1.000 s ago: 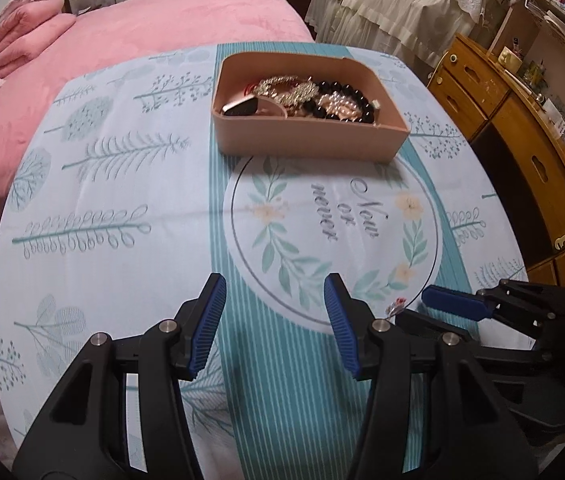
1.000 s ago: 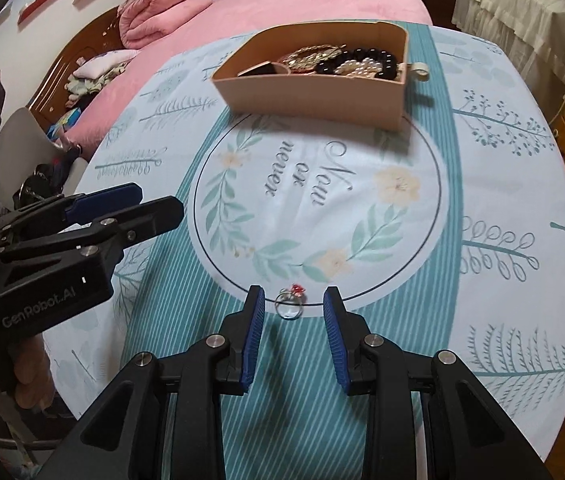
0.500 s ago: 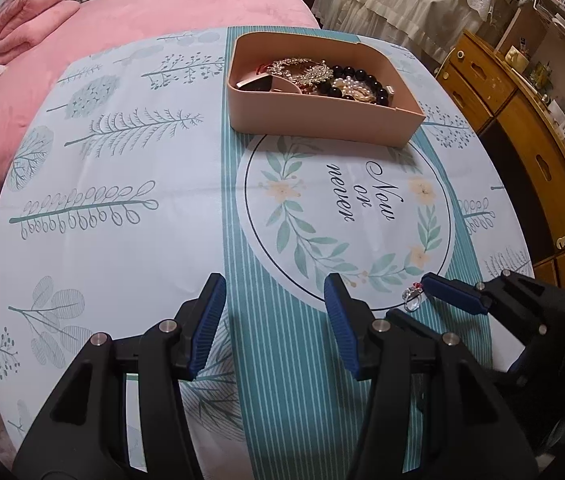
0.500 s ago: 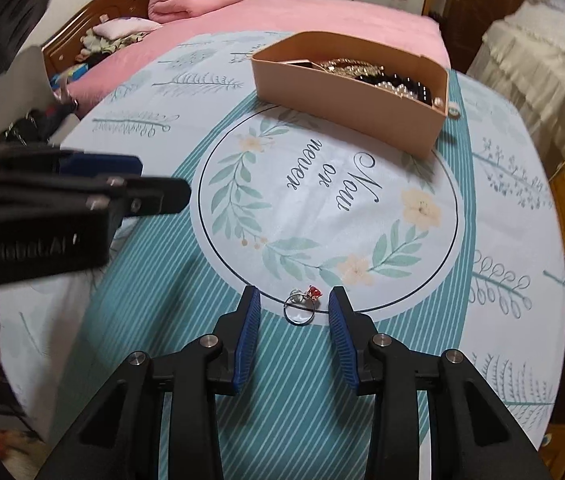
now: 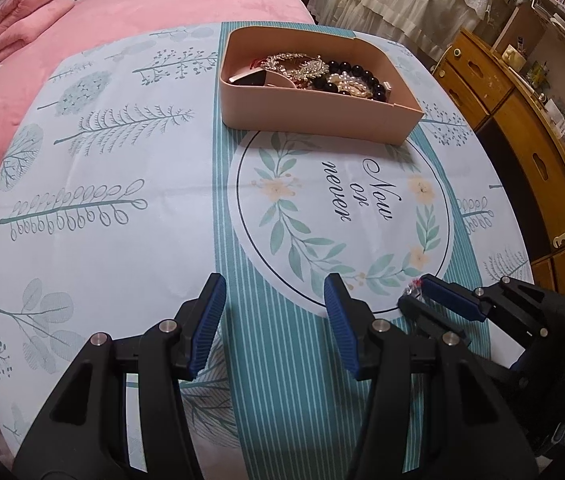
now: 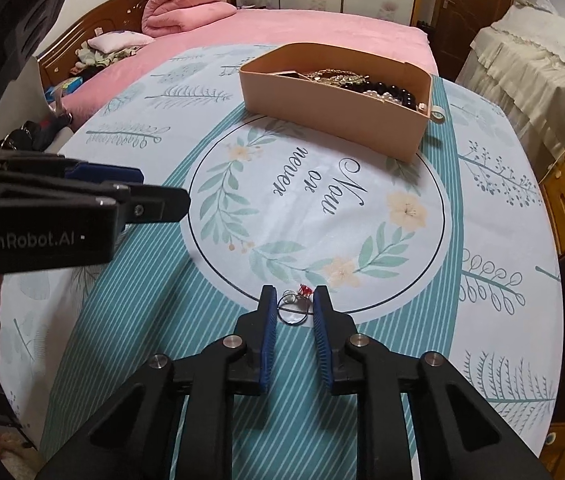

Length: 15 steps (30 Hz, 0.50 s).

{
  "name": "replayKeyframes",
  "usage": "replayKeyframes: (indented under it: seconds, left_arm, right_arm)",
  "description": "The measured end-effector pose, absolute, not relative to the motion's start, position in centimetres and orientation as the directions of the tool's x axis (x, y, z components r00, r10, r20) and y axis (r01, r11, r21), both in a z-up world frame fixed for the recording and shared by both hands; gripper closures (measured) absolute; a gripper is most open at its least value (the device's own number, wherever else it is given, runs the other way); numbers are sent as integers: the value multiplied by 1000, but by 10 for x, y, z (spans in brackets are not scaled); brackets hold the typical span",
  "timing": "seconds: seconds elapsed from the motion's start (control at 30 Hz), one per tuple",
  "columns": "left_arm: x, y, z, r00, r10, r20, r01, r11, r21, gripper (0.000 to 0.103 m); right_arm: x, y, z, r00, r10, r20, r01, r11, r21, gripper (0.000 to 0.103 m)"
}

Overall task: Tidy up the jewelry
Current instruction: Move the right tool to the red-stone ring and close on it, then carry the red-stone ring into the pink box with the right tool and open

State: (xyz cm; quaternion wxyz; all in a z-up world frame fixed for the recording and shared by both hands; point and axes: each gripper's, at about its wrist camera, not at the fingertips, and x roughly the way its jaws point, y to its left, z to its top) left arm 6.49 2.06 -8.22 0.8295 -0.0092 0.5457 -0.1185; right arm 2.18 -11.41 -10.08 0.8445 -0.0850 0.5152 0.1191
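Right claw (image 6: 293,312) stood parted, straddling the ring (image 6: 293,309) on the table (image 6: 482,200), evidently placed for pickup. Left claw (image 5: 274,312) hovered apart, empty. Destination tray (image 6: 322,100) sat well beyond.

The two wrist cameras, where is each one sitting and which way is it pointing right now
Left wrist: on the left gripper, looking across the tablecloth to the pink box; its own open fingers and the right gripper show.
Right wrist: on the right gripper, looking down at the ring between its fingers; the left gripper shows left.
Shared: box, tablecloth, ring.
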Motion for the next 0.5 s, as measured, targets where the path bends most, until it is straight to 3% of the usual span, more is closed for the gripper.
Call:
replayKeyframes:
  seconds: [0.5]
  left_arm:
    - [73, 20, -77, 381, -230, -895, 189, 968, -168, 55]
  right_arm:
    - [44, -129, -74, 454, 186, -872, -229, 969, 88, 87]
